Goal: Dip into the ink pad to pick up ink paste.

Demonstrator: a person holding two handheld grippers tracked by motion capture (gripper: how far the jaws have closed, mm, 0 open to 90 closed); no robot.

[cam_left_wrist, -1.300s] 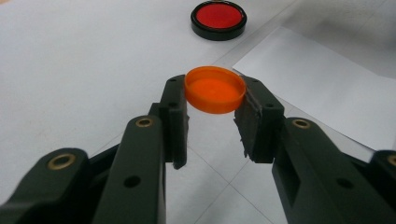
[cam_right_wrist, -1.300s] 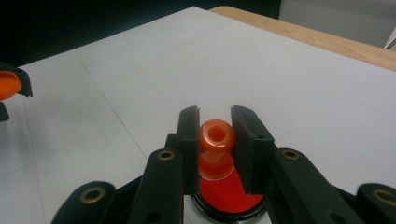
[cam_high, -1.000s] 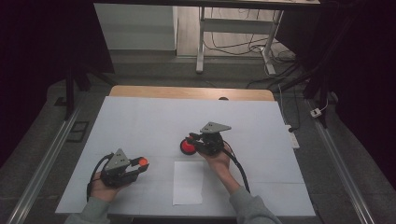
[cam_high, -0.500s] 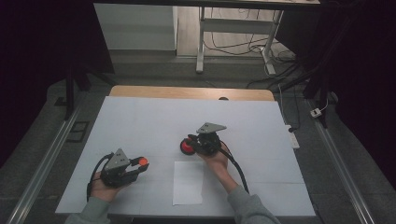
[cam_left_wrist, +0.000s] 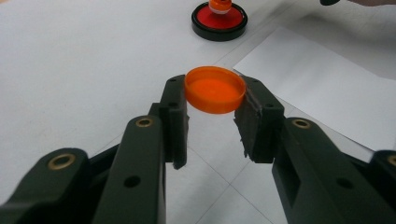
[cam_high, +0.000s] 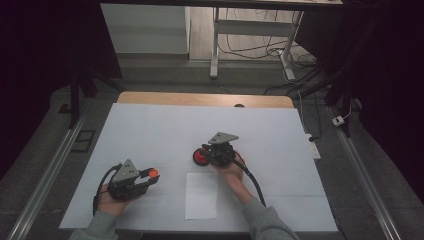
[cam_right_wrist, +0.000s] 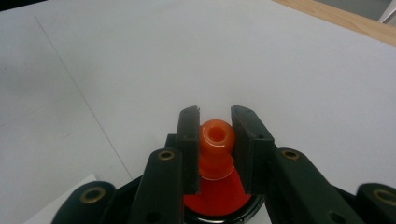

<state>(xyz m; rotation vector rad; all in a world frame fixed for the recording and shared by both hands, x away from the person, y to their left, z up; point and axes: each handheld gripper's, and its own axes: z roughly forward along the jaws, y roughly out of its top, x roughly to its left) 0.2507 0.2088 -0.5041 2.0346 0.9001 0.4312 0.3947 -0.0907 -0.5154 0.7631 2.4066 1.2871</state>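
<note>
Orange cap (cam_left_wrist: 215,89) sits pinched between the two black jaws of the left gripper (cam_high: 141,178), held up just above the white table (cam_high: 150,130). The jaws press on its rim from both sides, so the cap is clamped and flat, with its open side up.

Farther along the table stands a small round stamp pad (cam_high: 201,156) with a black rim and a red middle. An orange knob (cam_right_wrist: 216,140) with a hole in its top sticks up from it. The right gripper (cam_high: 210,153) is clamped on that knob, one jaw on each side, and the pad rests on the table under it.

A white sheet of paper (cam_high: 201,196) lies flat between the two hands, near the person's side of the table.

It looks like the cap is off and the step in hand is keeping both parts steady. The cap and the knob are well apart. My guess is that the next move either lifts the red pad over to the paper, or brings the cap back over the knob. For the cap, it must stay level and line up right over the knob's top before it goes down.
</note>
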